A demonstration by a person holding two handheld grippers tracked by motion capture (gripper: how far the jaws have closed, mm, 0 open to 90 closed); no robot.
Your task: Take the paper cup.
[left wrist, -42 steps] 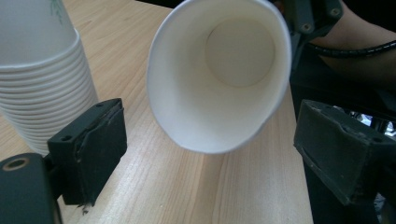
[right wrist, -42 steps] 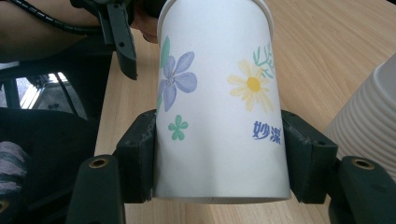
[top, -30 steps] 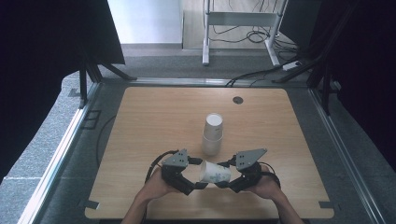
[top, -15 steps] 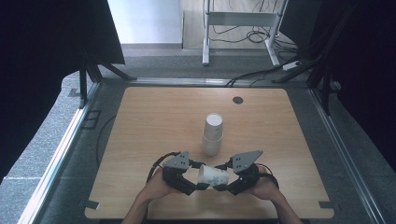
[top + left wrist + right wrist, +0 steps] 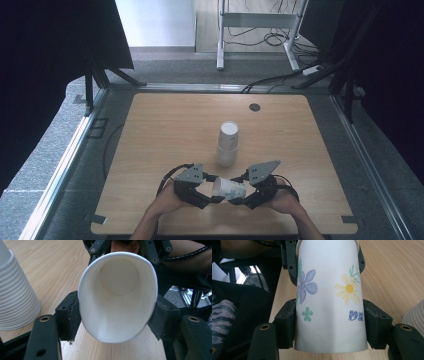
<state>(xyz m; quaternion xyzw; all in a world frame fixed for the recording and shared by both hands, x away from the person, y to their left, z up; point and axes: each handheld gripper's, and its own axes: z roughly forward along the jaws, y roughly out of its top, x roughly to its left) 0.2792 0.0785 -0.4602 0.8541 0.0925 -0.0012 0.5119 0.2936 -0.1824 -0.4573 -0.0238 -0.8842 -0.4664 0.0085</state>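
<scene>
Near the desk's (image 5: pixel 150 150) front edge, the left tongs (image 5: pixel 209 191) have just closed on the flowered cup's (image 5: pixel 229 189) squashed rim; the right tongs (image 5: pixel 239 195) clamp its base, cup stack (image 5: pixel 228 145) just behind.

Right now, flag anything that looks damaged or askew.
The paper cup lies sideways between both grippers, and the left gripper squeezes its rim into an oval. The cup stack stands upright.
</scene>
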